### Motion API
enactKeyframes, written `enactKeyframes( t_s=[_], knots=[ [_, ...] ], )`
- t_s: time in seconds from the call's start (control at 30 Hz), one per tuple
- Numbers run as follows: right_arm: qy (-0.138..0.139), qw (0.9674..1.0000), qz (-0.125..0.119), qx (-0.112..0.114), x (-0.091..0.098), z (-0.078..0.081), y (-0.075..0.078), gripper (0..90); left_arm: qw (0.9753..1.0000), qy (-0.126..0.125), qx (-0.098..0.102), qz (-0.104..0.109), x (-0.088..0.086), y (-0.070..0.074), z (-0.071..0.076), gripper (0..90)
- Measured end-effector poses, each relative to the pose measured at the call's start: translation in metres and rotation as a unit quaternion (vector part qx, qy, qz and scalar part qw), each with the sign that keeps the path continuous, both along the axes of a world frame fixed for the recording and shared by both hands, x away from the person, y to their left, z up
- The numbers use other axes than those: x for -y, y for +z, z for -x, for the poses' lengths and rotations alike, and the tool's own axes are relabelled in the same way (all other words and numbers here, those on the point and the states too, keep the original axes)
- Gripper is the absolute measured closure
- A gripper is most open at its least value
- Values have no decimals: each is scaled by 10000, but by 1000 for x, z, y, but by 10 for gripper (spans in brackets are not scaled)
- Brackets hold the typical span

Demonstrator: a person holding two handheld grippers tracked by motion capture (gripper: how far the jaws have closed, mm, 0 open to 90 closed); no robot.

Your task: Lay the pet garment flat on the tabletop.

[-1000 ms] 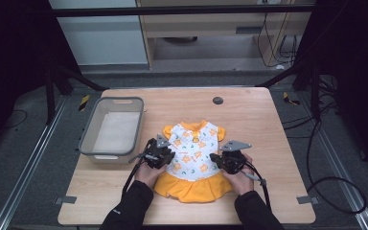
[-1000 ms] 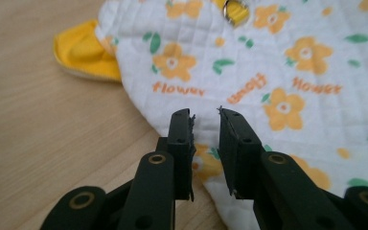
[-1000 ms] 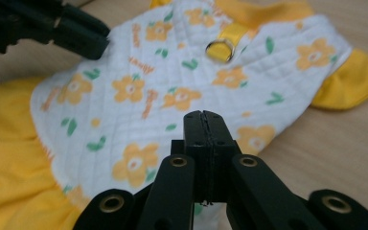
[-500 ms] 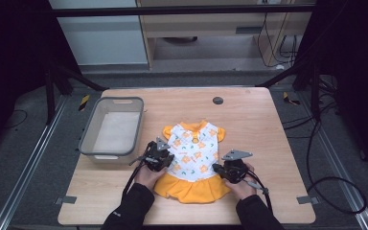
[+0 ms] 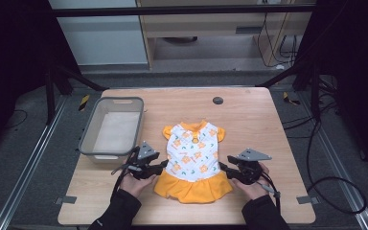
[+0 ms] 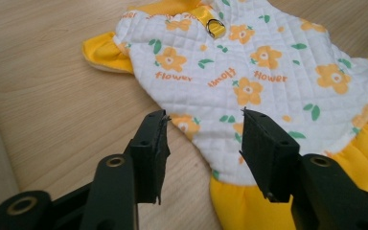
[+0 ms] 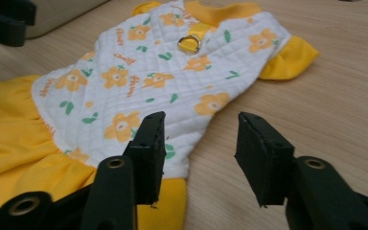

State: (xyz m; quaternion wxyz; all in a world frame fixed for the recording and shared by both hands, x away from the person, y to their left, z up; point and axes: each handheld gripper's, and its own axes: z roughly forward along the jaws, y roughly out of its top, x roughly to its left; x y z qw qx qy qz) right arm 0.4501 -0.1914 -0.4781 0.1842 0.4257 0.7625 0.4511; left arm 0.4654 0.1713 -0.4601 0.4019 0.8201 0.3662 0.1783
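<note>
A small quilted white dress with orange flower print, yellow collar, sleeves and ruffled skirt lies flat on the light wooden table. The left gripper and right gripper flank its waist, jaws spread wide, holding nothing.

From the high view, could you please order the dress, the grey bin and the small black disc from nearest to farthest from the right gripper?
1. Dress, just left of the right gripper.
2. Black disc, at the table's far edge.
3. Grey bin, far left.
</note>
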Motion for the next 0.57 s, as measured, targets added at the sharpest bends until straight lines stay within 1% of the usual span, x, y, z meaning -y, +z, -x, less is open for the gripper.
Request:
enactKeyframes(
  t_s=[0.1,0.17,0.27,0.3,0.33,0.43,0.53,0.57],
  knots=[
    [-226,9997,-45,0,11,3,1,407,9999,3,43,112,-12,-1,9,467],
    [-372,9993,-41,45,18,6,1,374,9998,27,92,181,-19,-1,15,439],
    [-519,9987,12,9,28,10,-1,347,9995,103,130,279,-31,-2,22,403],
    [-597,9982,67,7,35,11,-2,331,9994,109,125,300,-35,-3,25,384],
    [-597,9982,67,7,35,11,-2,331,9994,121,112,317,-38,-4,26,384],
    [-718,9974,102,-54,44,12,-4,321,9995,198,54,244,-51,-10,33,366],
    [-856,9962,149,-100,52,13,-5,312,9992,293,7,254,-61,-14,37,352],
    [-878,9960,128,-116,53,13,-5,309,9992,321,9,238,-65,-15,38,349]
  ],
)
